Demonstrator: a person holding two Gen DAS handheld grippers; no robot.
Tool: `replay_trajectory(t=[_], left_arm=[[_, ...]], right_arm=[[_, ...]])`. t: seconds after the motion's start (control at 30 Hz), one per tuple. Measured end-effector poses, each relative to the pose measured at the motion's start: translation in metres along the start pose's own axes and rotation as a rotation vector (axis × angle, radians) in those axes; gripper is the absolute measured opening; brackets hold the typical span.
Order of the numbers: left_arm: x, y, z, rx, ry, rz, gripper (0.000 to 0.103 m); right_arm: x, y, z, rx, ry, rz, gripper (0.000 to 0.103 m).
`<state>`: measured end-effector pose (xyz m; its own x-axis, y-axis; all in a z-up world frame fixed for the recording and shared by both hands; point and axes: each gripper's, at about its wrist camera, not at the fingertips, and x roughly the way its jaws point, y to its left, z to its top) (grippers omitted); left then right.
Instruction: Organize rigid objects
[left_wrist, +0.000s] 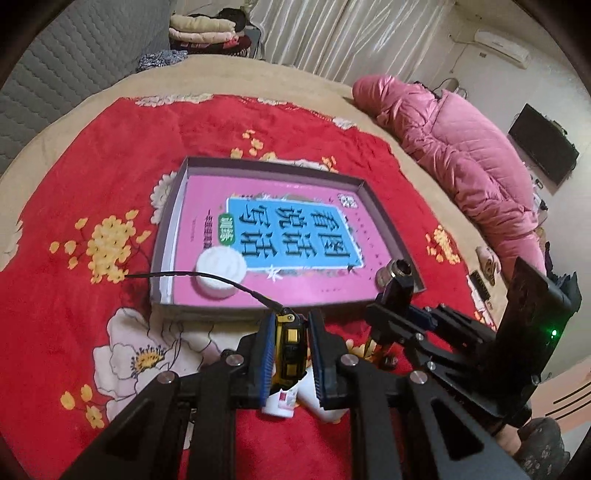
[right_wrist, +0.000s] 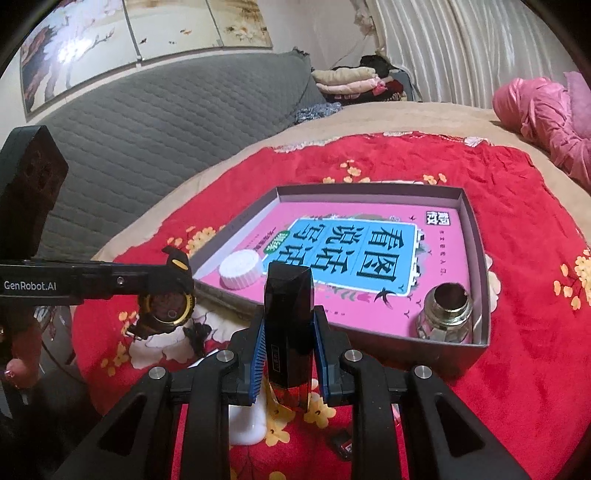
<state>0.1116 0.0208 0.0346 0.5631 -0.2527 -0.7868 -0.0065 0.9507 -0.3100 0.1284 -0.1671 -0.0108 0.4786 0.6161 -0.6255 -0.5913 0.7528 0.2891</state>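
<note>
Watch (left_wrist: 290, 345), black with gold trim

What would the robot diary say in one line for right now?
left gripper: shut on watch | right gripper: shut on black device | box: white cap, glass jar

So the tray (right_wrist: 476, 236) is sitting on the blanket (right_wrist: 524, 206), book (right_wrist: 436, 236) lying flat inside it, cap (right_wrist: 241, 273) and jar (right_wrist: 445, 314) resting on the book's near corners.

The right gripper (right_wrist: 289, 334) clamped a black device (right_wrist: 289, 325) upright before the box (right_wrist: 476, 236), which held a white cap (right_wrist: 241, 273) and glass jar (right_wrist: 446, 314).
</note>
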Motion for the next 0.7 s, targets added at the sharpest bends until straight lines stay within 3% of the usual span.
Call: replay_trajectory(t=[0.7], left_arm=[[0.033, -0.017, 0.035, 0.034, -0.051, 0.026, 0.018]], right_arm=[[-0.005, -0.011, 0.033, 0.016, -0.109, -0.075, 0.024]])
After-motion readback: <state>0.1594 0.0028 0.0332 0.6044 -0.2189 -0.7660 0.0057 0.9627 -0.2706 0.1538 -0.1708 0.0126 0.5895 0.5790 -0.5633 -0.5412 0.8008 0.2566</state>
